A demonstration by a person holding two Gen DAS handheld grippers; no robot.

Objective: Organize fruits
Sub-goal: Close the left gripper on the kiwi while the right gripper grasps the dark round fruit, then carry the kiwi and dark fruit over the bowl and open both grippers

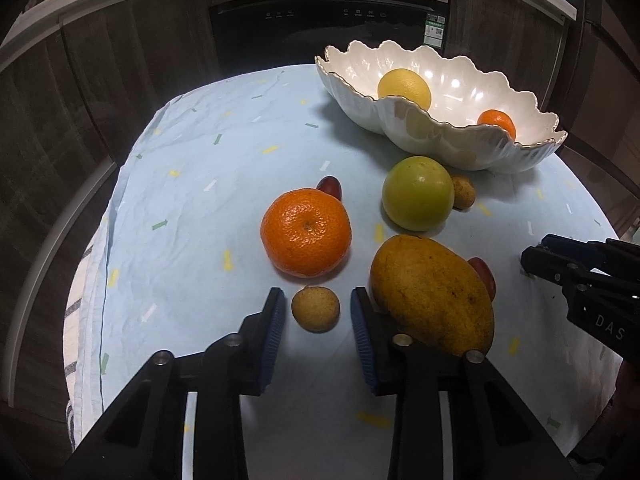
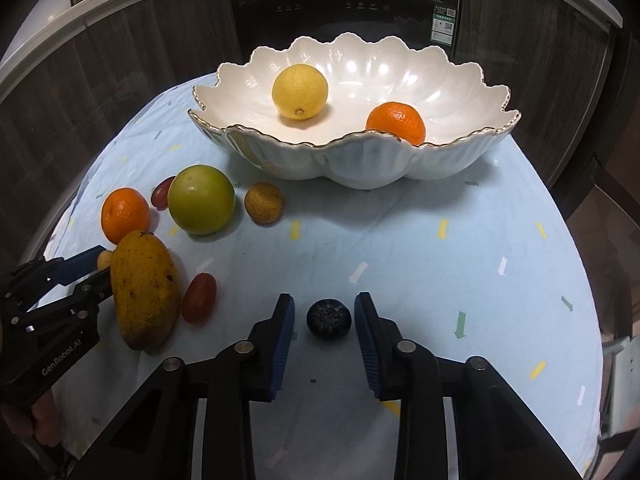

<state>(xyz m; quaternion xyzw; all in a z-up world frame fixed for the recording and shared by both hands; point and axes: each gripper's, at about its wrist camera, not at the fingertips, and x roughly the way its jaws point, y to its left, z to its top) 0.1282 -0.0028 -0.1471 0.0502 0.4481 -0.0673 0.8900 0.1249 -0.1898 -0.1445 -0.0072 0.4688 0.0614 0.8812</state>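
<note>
A white scalloped bowl (image 1: 472, 152) (image 2: 360, 168) holds a lemon (image 2: 300, 91) and a small orange (image 2: 396, 123). On the blue cloth lie an orange (image 1: 306, 232), a green round fruit (image 1: 418, 193), a mango (image 1: 434, 292), two small tan fruits (image 1: 316, 309) (image 1: 463, 192), and two red grapes (image 1: 331, 187) (image 2: 199, 297). My left gripper (image 1: 318, 304) is open, its fingers either side of the near tan fruit. My right gripper (image 2: 325, 312) is open around a small dark fruit (image 2: 329, 318), not touching it.
A round table with a light blue cloth (image 2: 440, 264) stands before dark cabinets and a black built-in appliance (image 2: 344, 12). The bowl sits at the table's far side. The right gripper shows at the right edge of the left wrist view (image 1: 536, 258).
</note>
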